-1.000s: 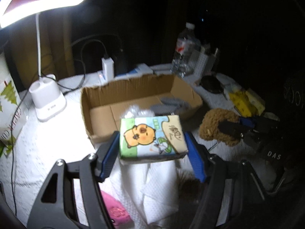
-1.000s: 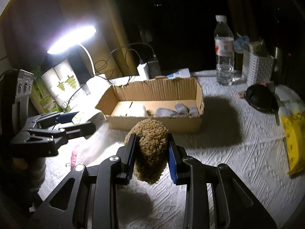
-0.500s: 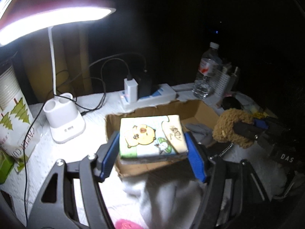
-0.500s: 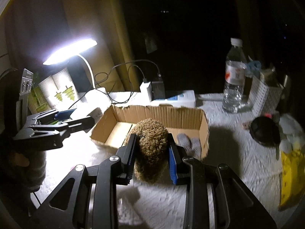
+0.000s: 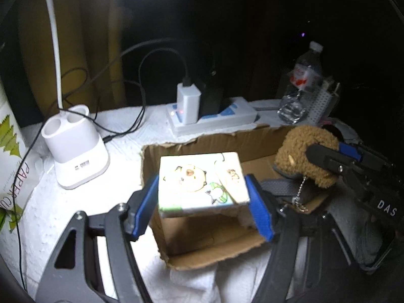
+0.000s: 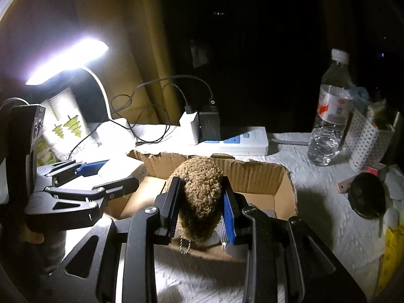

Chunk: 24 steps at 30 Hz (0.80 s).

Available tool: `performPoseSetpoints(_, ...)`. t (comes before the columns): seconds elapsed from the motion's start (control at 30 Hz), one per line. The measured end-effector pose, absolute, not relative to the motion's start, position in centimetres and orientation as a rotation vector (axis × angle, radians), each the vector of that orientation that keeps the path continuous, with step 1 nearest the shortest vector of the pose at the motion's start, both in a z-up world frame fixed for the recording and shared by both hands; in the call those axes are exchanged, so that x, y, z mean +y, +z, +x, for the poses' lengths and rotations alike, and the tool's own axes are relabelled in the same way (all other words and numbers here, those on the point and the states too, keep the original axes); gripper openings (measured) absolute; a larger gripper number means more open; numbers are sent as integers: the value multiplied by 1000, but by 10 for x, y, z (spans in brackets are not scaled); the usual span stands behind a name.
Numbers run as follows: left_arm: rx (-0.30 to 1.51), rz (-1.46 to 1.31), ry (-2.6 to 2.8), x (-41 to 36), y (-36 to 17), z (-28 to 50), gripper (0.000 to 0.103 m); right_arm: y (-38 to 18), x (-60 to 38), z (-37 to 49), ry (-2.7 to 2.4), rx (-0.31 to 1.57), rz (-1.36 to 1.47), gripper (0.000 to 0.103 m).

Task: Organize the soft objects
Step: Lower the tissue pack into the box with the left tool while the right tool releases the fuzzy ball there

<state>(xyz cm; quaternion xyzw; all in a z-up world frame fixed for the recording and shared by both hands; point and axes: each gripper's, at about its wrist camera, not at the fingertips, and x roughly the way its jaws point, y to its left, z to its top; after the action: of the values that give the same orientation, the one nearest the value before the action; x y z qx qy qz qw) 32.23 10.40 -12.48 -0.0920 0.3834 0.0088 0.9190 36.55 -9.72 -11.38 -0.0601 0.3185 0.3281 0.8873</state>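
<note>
My left gripper [image 5: 203,202] is shut on a tissue pack [image 5: 202,181] printed with a cartoon animal, and holds it above the left part of the open cardboard box [image 5: 202,247]. In the right wrist view my right gripper [image 6: 202,202] is shut on a brown fuzzy plush toy [image 6: 199,197] with a small ball chain hanging under it, over the box [image 6: 257,174]. The same plush toy [image 5: 306,156] shows at the right of the left wrist view, gripped by the right gripper [image 5: 335,161]. Grey cloth [image 5: 280,186] lies inside the box.
A white lamp base [image 5: 75,151] stands left of the box, a power strip [image 6: 237,139] with chargers behind it. A water bottle [image 6: 330,111] and a dotted white holder [image 6: 363,139] stand at the back right. A black round object [image 6: 366,197] and yellow packaging [image 6: 391,255] lie right.
Both grippers have moved forward with their loads, from in front of the box to over it. The box now looms larger and lower in both views.
</note>
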Motion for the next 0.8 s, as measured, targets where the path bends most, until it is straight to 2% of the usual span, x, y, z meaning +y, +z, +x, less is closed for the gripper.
performPoseSetpoints(0.1,792,-202,20,106,-130,326,79,-121,-93,375,679,680,-119,40)
performPoseSetpoints(0.17,787,-213,16,107,-129,325,84,-124,-92,379,681,690,-118,51)
performPoseSetpoints(0.23,781,-216,15,107,-127,324,86,-123,-92,378,672,686,-119,58)
performPoseSetpoints(0.8,690,-183,5,96,-79,262,86,-86,-107,318,652,619,-137,58)
